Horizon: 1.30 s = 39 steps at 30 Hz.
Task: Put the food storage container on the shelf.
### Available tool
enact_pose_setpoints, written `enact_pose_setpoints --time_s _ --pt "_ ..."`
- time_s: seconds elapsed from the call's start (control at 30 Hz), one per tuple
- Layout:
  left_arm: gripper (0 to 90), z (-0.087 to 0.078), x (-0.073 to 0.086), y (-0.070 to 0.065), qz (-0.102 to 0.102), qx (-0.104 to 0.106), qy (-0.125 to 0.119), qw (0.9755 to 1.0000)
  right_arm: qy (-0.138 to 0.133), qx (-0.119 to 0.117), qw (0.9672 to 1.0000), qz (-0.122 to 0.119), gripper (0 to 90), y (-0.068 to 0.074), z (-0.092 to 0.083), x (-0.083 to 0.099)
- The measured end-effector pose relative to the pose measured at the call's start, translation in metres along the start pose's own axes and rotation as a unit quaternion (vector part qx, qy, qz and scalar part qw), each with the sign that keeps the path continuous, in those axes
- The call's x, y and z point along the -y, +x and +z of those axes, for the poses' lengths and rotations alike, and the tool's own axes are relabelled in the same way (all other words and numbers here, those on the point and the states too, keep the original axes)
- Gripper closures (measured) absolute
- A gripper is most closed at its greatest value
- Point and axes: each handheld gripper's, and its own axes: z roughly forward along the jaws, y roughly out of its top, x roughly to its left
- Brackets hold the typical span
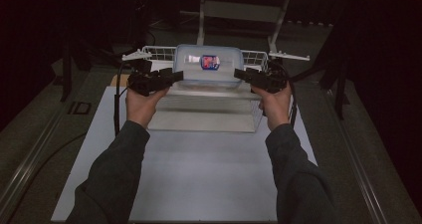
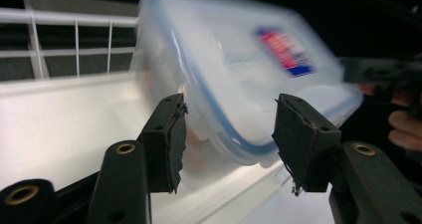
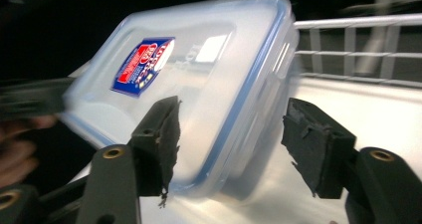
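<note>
— Container (image 1: 209, 64) first: where is it?

— Tilted above the white wire basket (image 1: 256, 59), lid with the blue seal and red-and-blue label facing me, its ends between my two grippers. The basket stands on the white worktop (image 1: 199, 174).

— Do you have hold of it?

— Not firmly, I judge. My left gripper (image 2: 226, 134) has its jaws parted, with the container's rounded corner sitting in the gap and daylight on both sides of it. My right gripper (image 3: 234, 139) is the same: jaws wide, the lid edge between them, neither pad pressing.

— What could go wrong?

— With both sets of jaws this slack, the box could slide down and land crooked, catch a corner on the basket's wire rim, or tip out onto the worktop. If I close again off-centre, a pad might only clip the lid's lip and pop a latch.

— Anything you can't make out?

— The container is blurred in my left gripper view, so its contents are unclear. Whether its bottom edge rests on the basket floor is hidden behind my jaws.
</note>
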Motion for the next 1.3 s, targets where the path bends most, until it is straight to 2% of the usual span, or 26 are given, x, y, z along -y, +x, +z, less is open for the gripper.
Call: enact_pose_setpoints --time_s 0.03,0.07,0.13,0.23,0.37,0.47,0.57,0.67,0.7,0.73,0.83,0.93,1.07,1.17,1.23,1.3 --pt "47.2 -0.001 -0.001 -0.002 0.006 -0.021 -0.002 0.9998 0.001 0.008 1.0000 -0.005 39.7 0.001 0.001 -0.001" --pt "46.7 -0.002 -0.001 -0.002 0.006 -0.030 -0.006 0.9995 -0.006 0.014 0.9999 -0.008 39.5 0.003 0.001 -0.001" --pt "46.3 -0.004 0.000 0.001 0.001 -0.029 -0.009 0.9995 -0.010 0.033 0.9992 -0.021 38.1 0.006 0.000 0.000" --pt "45.8 -0.008 0.002 0.002 0.016 -0.035 -0.005 0.9993 -0.014 0.038 0.9982 -0.045 39.1 0.012 -0.005 0.002" --pt "45.8 -0.015 0.003 0.002 0.033 -0.036 -0.004 0.9988 -0.005 0.046 0.9945 -0.094 40.8 0.019 -0.013 0.001" --pt "45.9 -0.022 0.004 0.001 0.037 -0.039 -0.010 0.9985 0.009 0.046 0.9909 -0.126 41.5 0.025 -0.019 0.001" --pt "45.9 -0.030 0.006 -0.004 0.050 -0.038 -0.014 0.9979 0.023 0.035 0.9867 -0.157 41.4 0.033 -0.026 0.006" --pt "45.9 -0.039 0.010 -0.011 0.078 -0.039 -0.016 0.9961 0.031 0.026 0.9841 -0.173 41.3 0.038 -0.032 0.011" --pt "45.9 -0.039 0.010 -0.011 0.078 -0.039 -0.016 0.9961 0.033 0.024 0.9831 -0.179 41.3 0.039 -0.034 0.012" --pt "45.9 -0.046 0.014 -0.017 0.098 -0.040 -0.015 0.9943 0.035 0.020 0.9822 -0.183 41.3 0.042 -0.037 0.014" --pt "45.8 -0.054 0.018 -0.024 0.120 -0.037 -0.010 0.9921 0.039 0.014 0.9788 -0.201 41.3 0.048 -0.044 0.018" --pt "45.6 -0.062 0.024 -0.029 0.130 -0.030 -0.005 0.9910 0.047 0.002 0.9746 -0.219 40.8 0.056 -0.053 0.023" --pt "45.3 -0.074 0.037 -0.029 0.134 -0.021 -0.004 0.9908 0.053 -0.012 0.9693 -0.240 40.1 0.066 -0.064 0.037" --pt "45.3 -0.080 0.046 -0.026 0.131 -0.023 -0.001 0.9911 0.055 -0.017 0.9668 -0.249 39.7 0.070 -0.070 0.050" --pt "45.2 -0.091 0.061 -0.021 0.126 -0.023 0.001 0.9917 0.051 -0.019 0.9656 -0.254 39.3 0.071 -0.076 0.060" --pt "44.8 -0.093 0.064 -0.019 0.123 -0.020 0.003 0.9922 0.042 -0.016 0.9639 -0.262 38.7 0.070 -0.084 0.071"
